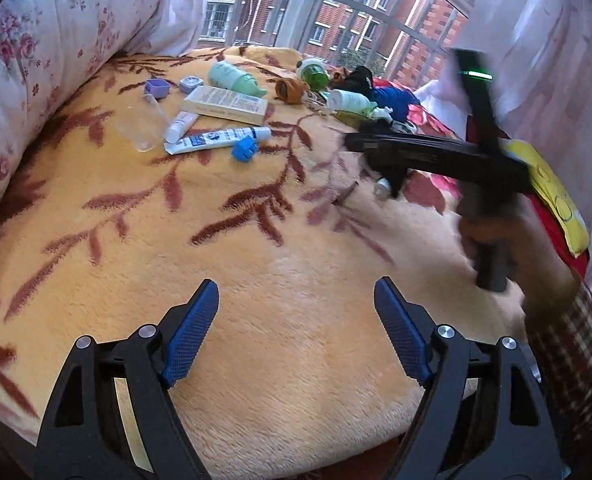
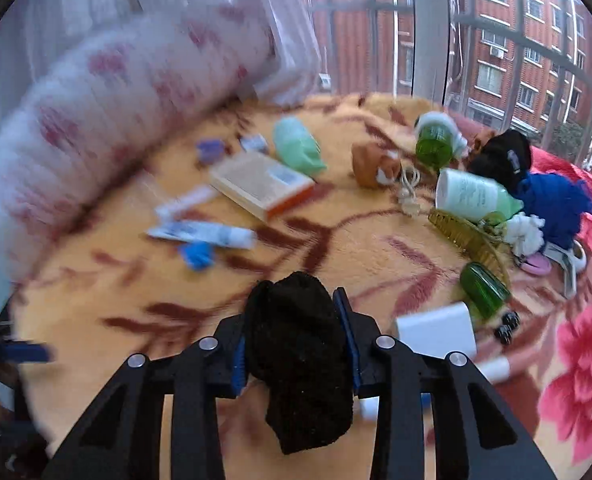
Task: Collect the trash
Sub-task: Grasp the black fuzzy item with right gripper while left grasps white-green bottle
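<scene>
My right gripper [image 2: 296,300] is shut on a black sock [image 2: 299,360], whose lower end hangs below the jaws. Over bare orange blanket [image 1: 256,240] my left gripper [image 1: 296,284] stands open with nothing between its blue pads. Farther back on the blanket lie a toothpaste tube [image 1: 220,139], a smaller white tube [image 1: 180,125], a flat carton [image 1: 226,105], a mint bottle [image 1: 236,78], a clear plastic cup [image 1: 142,126] and a blue clip [image 1: 243,150]. In the left wrist view a hand [image 1: 507,240] grips the handle of the right tool, which is blurred.
A rolled floral quilt [image 1: 36,60] lines the left side, with a window behind. To the right lie a green bottle [image 2: 435,144], a white-green bottle [image 2: 471,194], an olive hair claw [image 2: 463,236], a white box [image 2: 435,332], blue cloth [image 2: 555,204] and a red floral cover [image 2: 575,360].
</scene>
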